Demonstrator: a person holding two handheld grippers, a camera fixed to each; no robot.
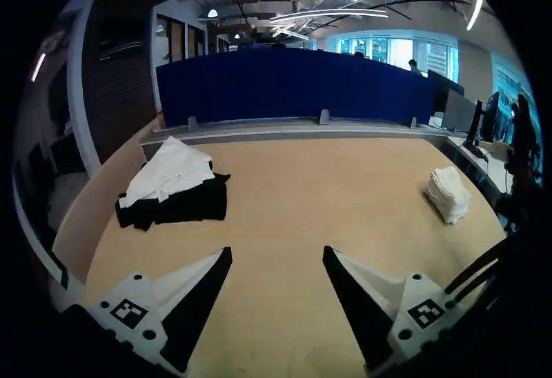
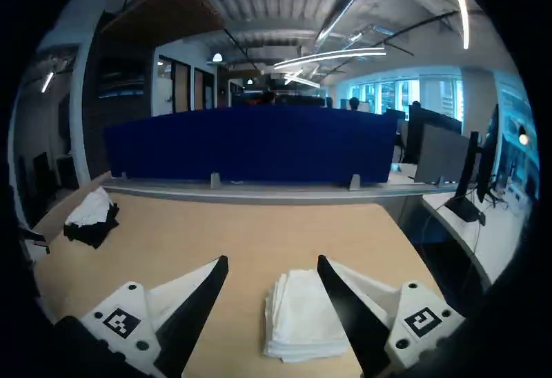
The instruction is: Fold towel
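A loose heap of towels lies at the table's far left, with white towels on top of black ones. The same heap sits far off to the left in the right gripper view. A neat stack of folded white towels rests at the table's right side. My left gripper is open above bare tabletop, nothing between its fingers. My right gripper is open too, hovering just over the folded stack, which lies between and below its fingers.
The light wooden table ends at a blue partition screen along its far edge. Monitors stand on a neighbouring desk to the right. A dark chair or stand is at the far right.
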